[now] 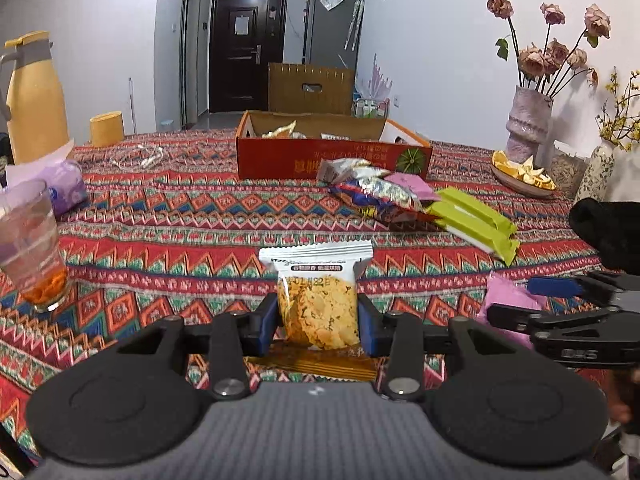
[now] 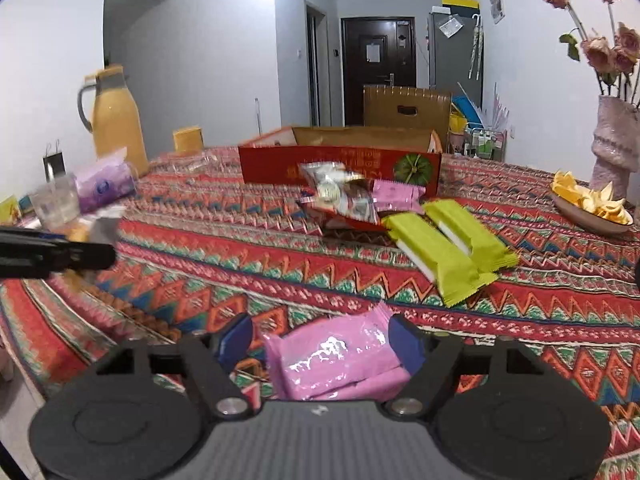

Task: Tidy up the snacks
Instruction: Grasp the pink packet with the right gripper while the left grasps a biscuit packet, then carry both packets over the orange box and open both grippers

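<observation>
My left gripper (image 1: 318, 320) is shut on a clear cookie packet (image 1: 316, 292) with a white top, held upright above the patterned tablecloth (image 1: 180, 216). A pink snack packet (image 2: 336, 364) lies on the cloth between the fingers of my right gripper (image 2: 320, 340), which is open. Its right pad touches the packet and a gap shows at the left pad. Farther back stands the open red cardboard box (image 2: 340, 168) with a few snacks inside. In front of it lie a pile of mixed packets (image 2: 344, 196) and two green bars (image 2: 448, 248).
On the left are a yellow thermos jug (image 1: 36, 100), a glass of tea (image 1: 32, 248), a purple tissue pack (image 1: 64, 188) and a yellow cup (image 1: 106, 128). A dish of orange peel (image 1: 520, 176) and flower vases (image 1: 528, 124) stand at the right.
</observation>
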Demonstrator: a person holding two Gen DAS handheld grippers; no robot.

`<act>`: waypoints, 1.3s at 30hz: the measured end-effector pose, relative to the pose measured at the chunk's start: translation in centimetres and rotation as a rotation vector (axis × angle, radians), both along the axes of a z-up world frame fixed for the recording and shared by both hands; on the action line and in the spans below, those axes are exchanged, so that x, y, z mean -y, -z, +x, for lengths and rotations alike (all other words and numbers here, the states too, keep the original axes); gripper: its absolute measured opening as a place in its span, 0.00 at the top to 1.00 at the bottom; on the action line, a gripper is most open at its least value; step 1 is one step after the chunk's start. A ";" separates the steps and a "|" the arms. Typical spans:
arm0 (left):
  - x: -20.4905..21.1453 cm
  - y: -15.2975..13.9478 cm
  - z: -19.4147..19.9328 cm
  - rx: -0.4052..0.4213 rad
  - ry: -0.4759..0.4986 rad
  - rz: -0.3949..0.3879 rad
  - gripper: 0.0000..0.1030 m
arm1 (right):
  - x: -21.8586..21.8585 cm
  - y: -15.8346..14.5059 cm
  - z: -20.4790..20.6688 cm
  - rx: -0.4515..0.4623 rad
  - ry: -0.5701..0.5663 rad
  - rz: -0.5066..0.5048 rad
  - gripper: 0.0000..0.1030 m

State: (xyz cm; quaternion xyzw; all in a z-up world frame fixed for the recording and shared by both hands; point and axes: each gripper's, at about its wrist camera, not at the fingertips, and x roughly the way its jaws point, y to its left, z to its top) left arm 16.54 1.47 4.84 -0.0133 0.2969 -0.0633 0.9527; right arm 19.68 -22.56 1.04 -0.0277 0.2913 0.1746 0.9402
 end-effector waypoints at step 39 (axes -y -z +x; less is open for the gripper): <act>1.1 0.1 2.4 0.015 -0.034 0.019 0.60 | 2.3 -2.7 0.3 0.059 0.045 0.068 0.81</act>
